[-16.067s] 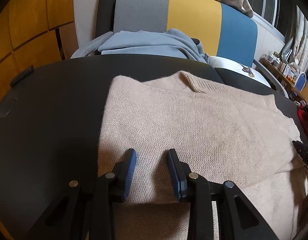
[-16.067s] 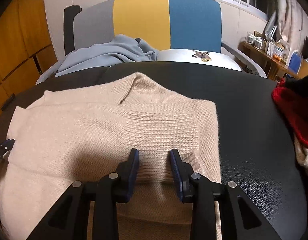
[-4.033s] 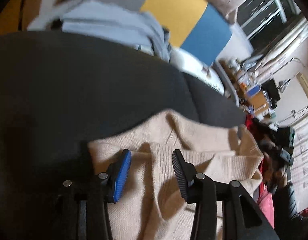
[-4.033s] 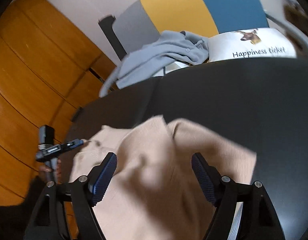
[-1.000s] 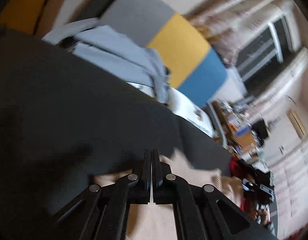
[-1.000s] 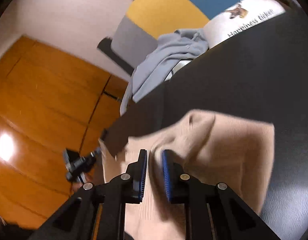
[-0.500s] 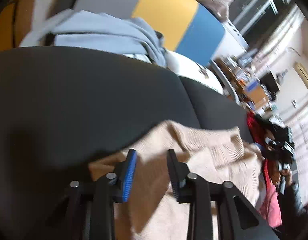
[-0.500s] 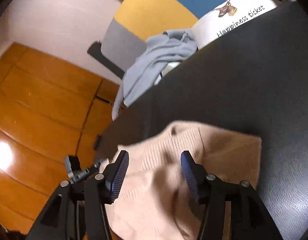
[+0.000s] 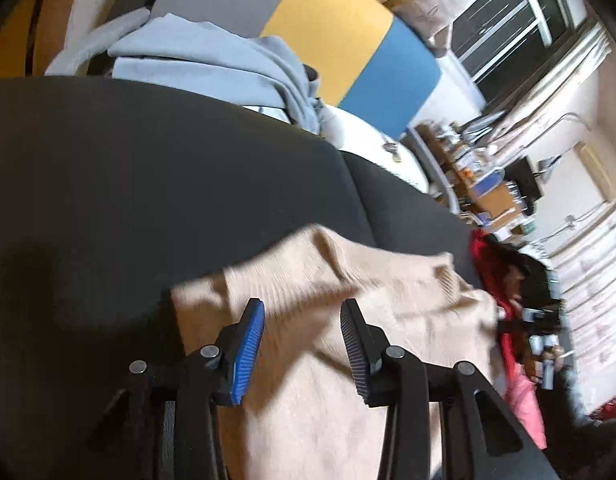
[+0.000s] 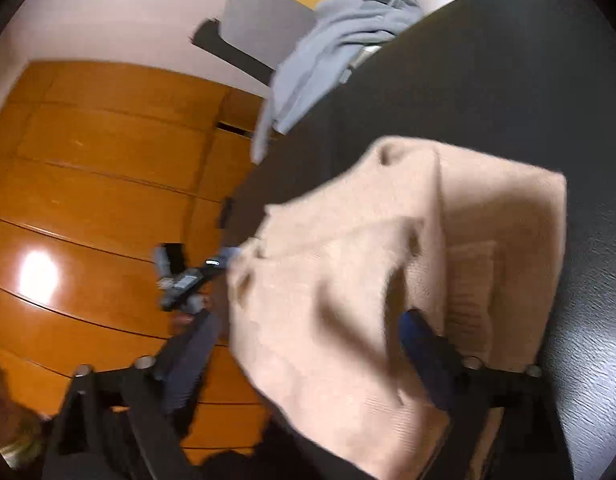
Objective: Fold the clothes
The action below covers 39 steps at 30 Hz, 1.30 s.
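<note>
A beige sweater (image 9: 347,320) is lying half-folded on the black table (image 9: 148,168), a grey garment (image 9: 212,64) draped on the striped chair (image 9: 331,28) behind and orange wood panels (image 10: 88,160) lining the wall. The left gripper (image 9: 302,340) is hanging partly open over the knit, gripping nothing, while the right gripper (image 10: 308,344) is opening wide, sweater between its jaws but unpinched. Motion blur is smearing the right gripper's fingers, and the sweater's near edge is running out of view.

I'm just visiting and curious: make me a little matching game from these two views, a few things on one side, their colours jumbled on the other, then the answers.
Things:
1. sweater under the grippers
2. garment heaped on the chair
3. tabletop
4. cabinet doors

Colours:
A. black
B. orange-brown
C. beige
D. pale grey-blue

Pairs: 1-C, 2-D, 3-A, 4-B
</note>
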{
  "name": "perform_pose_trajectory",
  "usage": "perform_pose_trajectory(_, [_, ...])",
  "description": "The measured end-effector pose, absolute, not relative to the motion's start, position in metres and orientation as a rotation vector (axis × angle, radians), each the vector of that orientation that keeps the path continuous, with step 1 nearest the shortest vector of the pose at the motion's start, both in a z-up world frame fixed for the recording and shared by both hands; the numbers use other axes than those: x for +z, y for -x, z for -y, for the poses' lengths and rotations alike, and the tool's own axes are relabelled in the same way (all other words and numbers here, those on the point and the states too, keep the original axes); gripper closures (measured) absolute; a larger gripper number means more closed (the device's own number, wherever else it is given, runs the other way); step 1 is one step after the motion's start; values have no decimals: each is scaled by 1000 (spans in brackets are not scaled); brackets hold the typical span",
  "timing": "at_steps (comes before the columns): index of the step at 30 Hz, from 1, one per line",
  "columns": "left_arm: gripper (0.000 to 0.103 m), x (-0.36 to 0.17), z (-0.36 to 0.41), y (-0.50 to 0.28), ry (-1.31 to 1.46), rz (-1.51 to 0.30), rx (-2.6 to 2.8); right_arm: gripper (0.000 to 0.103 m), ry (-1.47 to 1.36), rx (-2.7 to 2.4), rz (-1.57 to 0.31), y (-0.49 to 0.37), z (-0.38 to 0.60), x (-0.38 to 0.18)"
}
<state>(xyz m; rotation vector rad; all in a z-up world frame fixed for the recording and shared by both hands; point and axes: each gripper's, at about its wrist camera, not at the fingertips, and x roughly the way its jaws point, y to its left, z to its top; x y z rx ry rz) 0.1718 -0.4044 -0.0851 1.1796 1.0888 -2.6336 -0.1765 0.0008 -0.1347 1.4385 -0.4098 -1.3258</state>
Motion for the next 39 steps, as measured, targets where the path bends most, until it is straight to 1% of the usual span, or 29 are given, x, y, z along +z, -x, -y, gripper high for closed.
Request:
perform_pose_trajectory(1, [64,-88,401,-177,-1182,-1131,-2638,7,-1449,-1319,404,176,2,-139])
perform_pose_trajectory(3, [64,-97,390,-184,-1238,-1163,-2650,7,-1450,-1281,450,177,10,-149])
perform_pose_trajectory(7, [64,-117,365,-180,-1385,-1205,-2700,0,-1415,-1178,548,182,32,-151])
perform_pose_trajectory(8, [64,-119,361,-176,-1391,-1207,-2720,0,-1397,-1171,574,184,37,-150])
perform_pose_trajectory(9, [63,-121,361,-170,-1384,-1243,-2731,0,-1377,-1163,608,188,41,-148])
perform_pose_trajectory(11, [63,-120,368,-165,-1331,-1358,-2731,0,-1325,-1156,740,200,43,-148])
perform_pose_trajectory(12, [63,-116,374,-162,-1245,-1438,-2752,0,-1297,-1176,806,208,43,-148])
perform_pose_trajectory(13, [62,-113,386,-166,-1135,-1481,-2712,0,-1269,-1195,868,215,42,-148])
perform_pose_trajectory(16, [63,-104,425,-178,-812,-1556,-2533,0,-1199,-1233,1026,231,39,-148])
perform_pose_trajectory(18, [63,-98,450,-187,-612,-1586,-2402,0,-1199,-1302,1072,238,39,-152])
perform_pose_trajectory(20, [63,-82,452,-189,-606,-1504,-2487,0,-1207,-1313,1128,242,37,-157])
perform_pose_trajectory(21, [63,-70,443,-184,-675,-1375,-2581,0,-1209,-1309,1142,243,37,-158])
perform_pose_trajectory(23, [61,-53,417,-167,-904,-1081,-2736,0,-1220,-1293,1139,242,40,-162])
perform_pose_trajectory(24, [61,-49,400,-156,-1045,-906,-2786,0,-1233,-1289,1122,242,40,-163])
perform_pose_trajectory(28, [60,-49,351,-120,-1394,-427,-2848,0,-1290,-1302,1047,236,50,-167])
perform_pose_trajectory(32, [60,-65,321,-104,-1587,-179,-2819,0,-1293,-1308,1034,233,40,-171])
perform_pose_trajectory(33, [60,-68,319,-95,-1624,-155,-2799,0,-1296,-1310,1031,233,39,-170])
perform_pose_trajectory(34, [63,-71,318,-85,-1659,-136,-2777,0,-1299,-1311,1024,232,38,-169])
perform_pose_trajectory(35, [71,-72,324,-80,-1647,-163,-2764,0,-1302,-1312,1013,232,37,-168])
perform_pose_trajectory(36, [94,-74,330,-76,-1625,-200,-2753,0,-1304,-1313,1000,232,38,-166])
perform_pose_trajectory(37, [100,-75,337,-72,-1602,-236,-2742,0,-1304,-1318,979,232,40,-163])
perform_pose_trajectory(39, [101,-72,372,-87,-1411,-541,-2730,0,-1283,-1313,951,233,43,-155])
